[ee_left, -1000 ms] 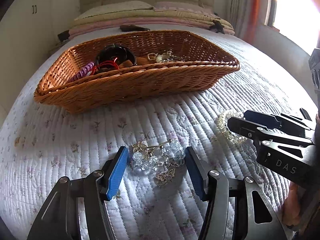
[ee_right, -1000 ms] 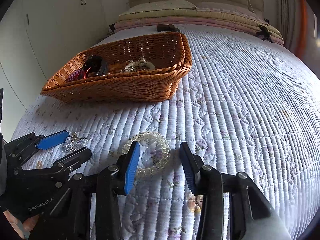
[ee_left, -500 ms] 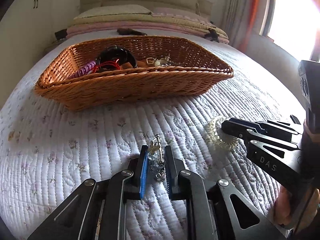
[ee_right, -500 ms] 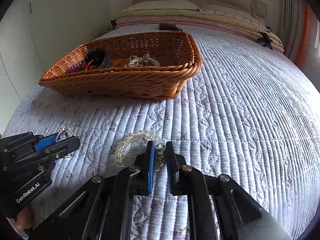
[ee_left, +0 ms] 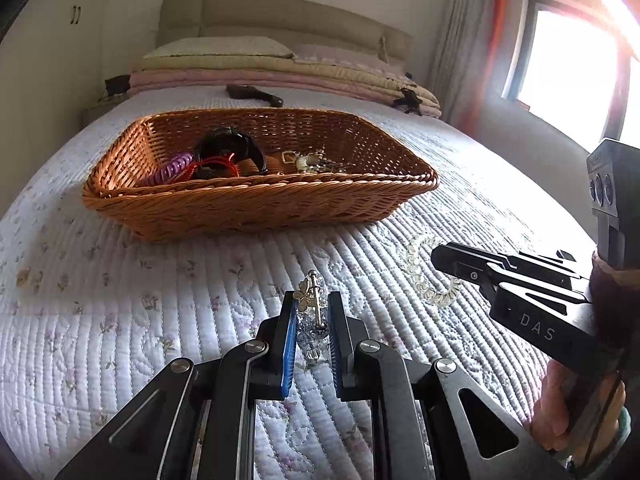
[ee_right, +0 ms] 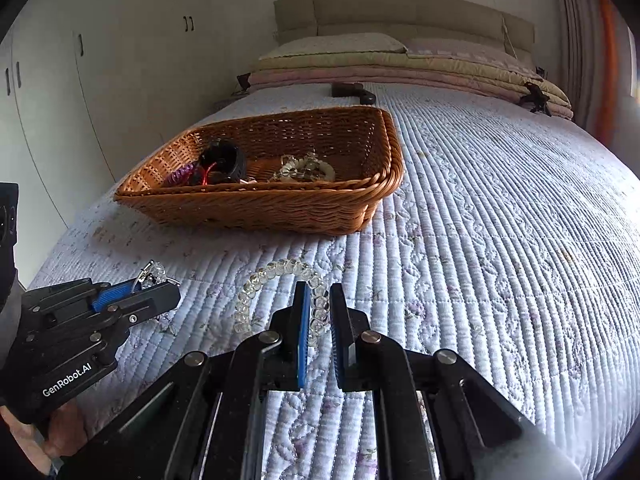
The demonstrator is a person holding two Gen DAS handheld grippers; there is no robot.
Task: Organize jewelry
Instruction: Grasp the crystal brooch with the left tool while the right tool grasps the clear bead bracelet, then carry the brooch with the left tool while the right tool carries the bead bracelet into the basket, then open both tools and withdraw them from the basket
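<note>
Lower centre: left gripper (ee_left: 313, 326) clamping crystal butterfly charm (ee_left: 311, 312).
Right gripper (ee_right: 319, 322) pinching clear bead bracelet (ee_right: 280, 280); wicker basket (ee_left: 256, 204) at upper centre.

We can't see the lower part of the crystal charm (ee_left: 313, 330), hidden between the left gripper (ee_left: 312, 312) pads. Right gripper (ee_right: 319, 312) covers part of the bead bracelet (ee_right: 280, 272). Basket (ee_left: 256, 204) contents are too tangled to identify.

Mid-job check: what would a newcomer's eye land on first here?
First, both tongs shut on jewelry low in front: the left tongs pinch a butterfly clip, and the right tongs grip a clear bead bracelet. Behind them on the quilt sits a wicker basket already holding jewelry.
</note>
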